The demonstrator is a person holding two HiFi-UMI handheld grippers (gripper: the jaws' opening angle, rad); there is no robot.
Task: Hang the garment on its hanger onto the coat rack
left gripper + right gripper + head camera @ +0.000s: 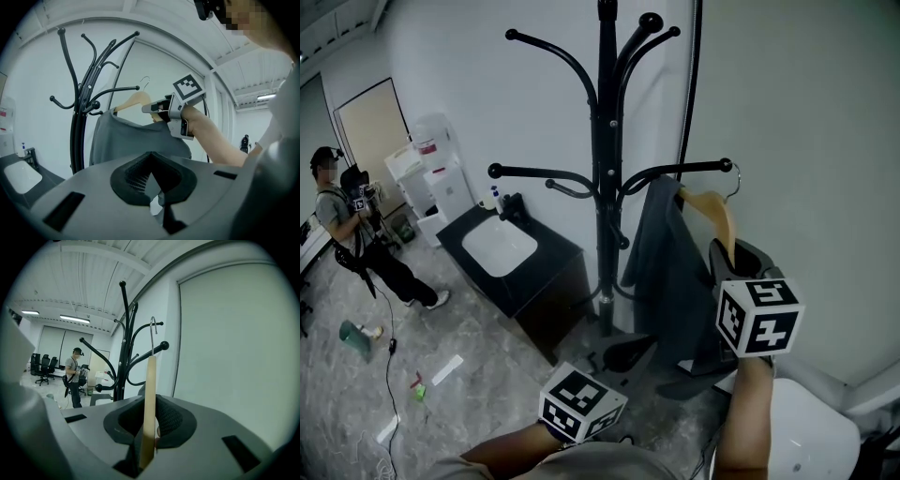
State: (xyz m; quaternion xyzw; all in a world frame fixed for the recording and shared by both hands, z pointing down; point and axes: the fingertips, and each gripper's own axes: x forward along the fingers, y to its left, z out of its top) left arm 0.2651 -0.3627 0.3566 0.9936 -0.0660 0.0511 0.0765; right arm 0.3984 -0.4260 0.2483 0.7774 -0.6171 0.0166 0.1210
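A black coat rack [607, 187] stands by the wall. A wooden hanger [715, 208] carries a grey garment [670, 272] just right of the pole. My right gripper [727, 255] is shut on the hanger's wooden arm [150, 399]. The metal hook [152, 329] is up beside the knob at the tip of the rack's right arm [694, 170]; I cannot tell whether it rests on that arm. My left gripper [628, 354] is low, at the garment's lower edge. A strip of grey cloth [154, 187] shows between its jaws, which look shut on it.
A black cabinet with a white sink [499, 246] stands left of the rack's foot. A person [342, 225] stands far left near a white dispenser [441, 173]. Litter [356, 337] and a cable lie on the floor. A white object [806, 431] is at bottom right.
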